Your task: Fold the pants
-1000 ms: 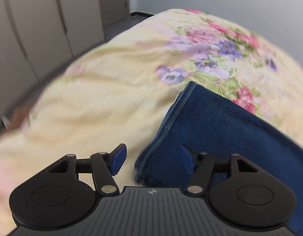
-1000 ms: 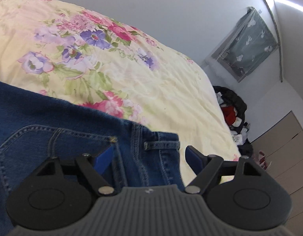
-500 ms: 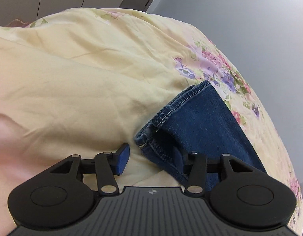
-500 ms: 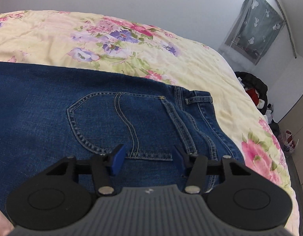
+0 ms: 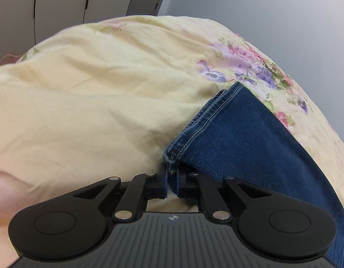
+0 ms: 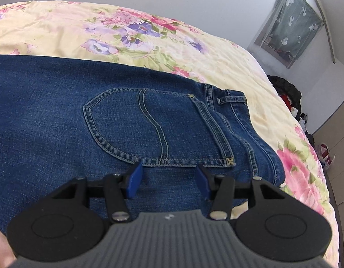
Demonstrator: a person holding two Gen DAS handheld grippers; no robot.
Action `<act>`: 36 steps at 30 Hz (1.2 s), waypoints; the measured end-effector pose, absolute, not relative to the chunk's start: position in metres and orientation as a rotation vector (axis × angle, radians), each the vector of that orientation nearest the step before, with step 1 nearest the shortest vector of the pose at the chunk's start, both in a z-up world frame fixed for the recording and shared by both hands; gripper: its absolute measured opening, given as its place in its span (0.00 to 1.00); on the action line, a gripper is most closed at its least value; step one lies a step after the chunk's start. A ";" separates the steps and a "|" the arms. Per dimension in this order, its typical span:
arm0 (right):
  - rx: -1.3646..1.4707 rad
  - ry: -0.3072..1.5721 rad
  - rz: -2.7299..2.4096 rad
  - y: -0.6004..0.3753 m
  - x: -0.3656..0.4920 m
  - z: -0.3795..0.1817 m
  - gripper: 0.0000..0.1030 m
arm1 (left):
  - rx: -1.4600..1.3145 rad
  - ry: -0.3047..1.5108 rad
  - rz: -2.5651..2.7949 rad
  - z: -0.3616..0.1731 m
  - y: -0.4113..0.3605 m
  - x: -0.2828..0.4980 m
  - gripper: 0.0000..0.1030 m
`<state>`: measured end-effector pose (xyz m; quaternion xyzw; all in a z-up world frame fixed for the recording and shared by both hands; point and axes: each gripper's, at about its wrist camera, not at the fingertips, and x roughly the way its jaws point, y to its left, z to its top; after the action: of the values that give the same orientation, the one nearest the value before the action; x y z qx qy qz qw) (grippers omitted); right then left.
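Note:
Blue denim pants [image 5: 239,145] lie flat on a yellow floral bedcover [image 5: 94,100]. In the left wrist view the leg hem [image 5: 201,120] runs up and to the right, and my left gripper [image 5: 170,178] is shut on its near corner, with a fold of denim pinched between the blue pads. In the right wrist view the seat of the pants [image 6: 60,122] shows the back pocket [image 6: 131,125] and the waistband [image 6: 256,134] to the right. My right gripper [image 6: 169,176] stands half open just below the pocket's lower seam, its pads apart over the denim and pressing on nothing.
The bedcover [image 6: 194,51] stretches beyond the pants on all sides. Wardrobe doors [image 5: 60,6] stand behind the bed on the left. To the right, past the bed's edge, are a curtained window [image 6: 288,26], a dark heap of things [image 6: 288,93] and bare floor.
My left gripper came down to the hem corner and its jaws closed on it. My right gripper slid from the waistband to below the back pocket and narrowed.

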<state>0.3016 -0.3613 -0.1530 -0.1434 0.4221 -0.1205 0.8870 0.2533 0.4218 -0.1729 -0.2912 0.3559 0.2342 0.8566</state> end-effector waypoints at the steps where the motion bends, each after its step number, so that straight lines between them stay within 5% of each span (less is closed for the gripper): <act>1: -0.301 0.878 -0.250 -0.361 0.300 -0.152 0.46 | -0.610 0.749 0.496 -0.175 0.421 0.255 0.08; 6: -0.261 0.879 -0.268 -0.366 0.289 -0.141 0.46 | -0.553 0.774 0.516 -0.156 0.422 0.246 0.22; 11: -0.140 0.878 -0.237 -0.358 0.261 -0.124 0.46 | -0.285 0.783 0.582 -0.120 0.399 0.237 0.22; 20: 0.012 0.930 -0.054 -0.293 0.206 -0.131 0.46 | -0.201 0.737 0.451 -0.101 0.352 0.262 0.24; 22: 0.008 0.946 -0.070 -0.284 0.207 -0.140 0.42 | -0.166 0.771 0.427 -0.110 0.340 0.272 0.24; 26: 0.083 0.955 -0.123 -0.291 0.207 -0.150 0.12 | -0.098 0.843 0.408 -0.133 0.327 0.285 0.16; 29: 0.101 0.978 -0.131 -0.301 0.208 -0.155 0.02 | -0.062 0.897 0.433 -0.150 0.330 0.292 0.09; 36: 0.114 1.034 -0.096 -0.318 0.210 -0.154 0.02 | 0.032 0.958 0.486 -0.159 0.328 0.305 0.05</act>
<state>0.2096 -0.3177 -0.1536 0.0545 0.4940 -0.0458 0.8666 0.3054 0.3283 -0.1587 0.0152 0.4564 0.2314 0.8590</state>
